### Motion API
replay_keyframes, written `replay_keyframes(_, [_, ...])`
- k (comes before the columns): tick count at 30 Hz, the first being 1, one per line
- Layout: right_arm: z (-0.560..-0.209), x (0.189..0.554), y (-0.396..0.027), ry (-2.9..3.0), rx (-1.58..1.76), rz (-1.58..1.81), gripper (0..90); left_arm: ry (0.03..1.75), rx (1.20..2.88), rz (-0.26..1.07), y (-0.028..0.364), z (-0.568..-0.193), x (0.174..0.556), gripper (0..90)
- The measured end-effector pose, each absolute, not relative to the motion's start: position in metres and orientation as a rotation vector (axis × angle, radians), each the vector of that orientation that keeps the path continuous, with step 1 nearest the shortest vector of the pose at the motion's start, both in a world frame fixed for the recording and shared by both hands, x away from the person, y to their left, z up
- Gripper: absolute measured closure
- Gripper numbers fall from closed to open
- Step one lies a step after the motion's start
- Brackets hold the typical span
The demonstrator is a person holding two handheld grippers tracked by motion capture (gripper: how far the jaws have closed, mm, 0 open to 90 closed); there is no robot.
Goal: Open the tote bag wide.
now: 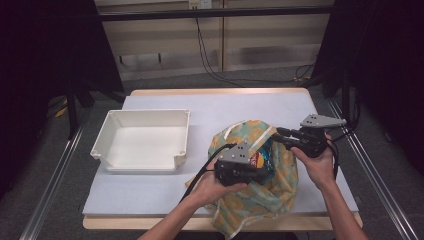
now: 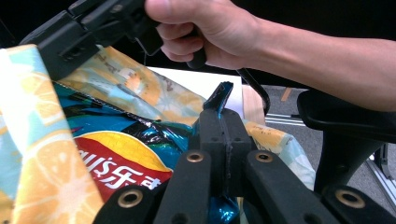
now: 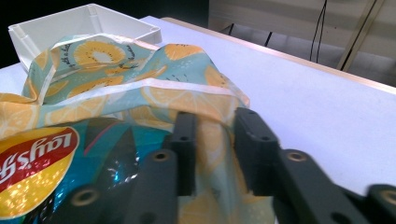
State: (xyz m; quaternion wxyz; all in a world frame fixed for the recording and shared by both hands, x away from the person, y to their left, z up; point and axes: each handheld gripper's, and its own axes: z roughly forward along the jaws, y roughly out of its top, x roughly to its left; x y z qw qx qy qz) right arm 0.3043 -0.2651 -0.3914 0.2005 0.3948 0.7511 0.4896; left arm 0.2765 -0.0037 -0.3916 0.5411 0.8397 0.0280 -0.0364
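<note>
A fabric bag (image 1: 270, 200) printed with orange slices lies on the table's right half, its mouth held apart. A teal Lay's chip bag (image 1: 261, 159) sits in that mouth. My left gripper (image 1: 266, 172) is shut on the chip bag; in the left gripper view a strip of teal foil sticks up between the closed jaws of the left gripper (image 2: 223, 116), with the chip bag (image 2: 121, 158) just left of them. My right gripper (image 1: 276, 136) is open, its jaws straddling the bag's far rim. In the right gripper view the fabric (image 3: 163, 93) runs through the gap of the right gripper (image 3: 215, 135), beside the chip bag (image 3: 42, 172).
A white tray (image 1: 145, 114) stands on the left half of the table, and appears as the white tray (image 3: 84, 23) beyond the bag. The pale table top (image 1: 165, 195) is bare in front of it. The bag's lower part hangs over the near table edge.
</note>
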Motion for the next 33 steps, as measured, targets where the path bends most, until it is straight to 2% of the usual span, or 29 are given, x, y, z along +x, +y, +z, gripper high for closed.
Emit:
replay_keyframes(4, [-0.393, 0.310, -0.267, 2.109, 1.110, 1.393, 87.8, 0.062, 2.001, -0.087, -0.003, -0.392, 0.275, 89.8])
replay_keyframes(6, [-0.394, 0.314, -0.269, 2.102, 1.130, 1.405, 89.4, 0.058, 2.000, -0.085, -0.001, -0.392, 0.274, 89.8])
replay_keyframes(15, [-0.402, 0.333, -0.275, 2.094, 1.185, 1.423, 90.0, 0.049, 1.968, -0.093, 0.002, -0.389, 0.272, 89.9])
replay_keyframes(20, [-0.421, 0.345, -0.285, 2.074, 1.262, 1.421, 90.0, 0.058, 1.945, -0.085, 0.010, -0.383, 0.272, 90.0])
replay_keyframes(24, [-0.427, 0.346, -0.286, 2.071, 1.276, 1.442, 90.0, 0.074, 1.928, -0.073, 0.014, -0.378, 0.276, 90.0])
replay_keyframes(33, [-0.419, 0.338, -0.278, 2.092, 1.229, 1.457, 90.0, 0.104, 1.886, -0.075, 0.014, -0.367, 0.290, 90.0])
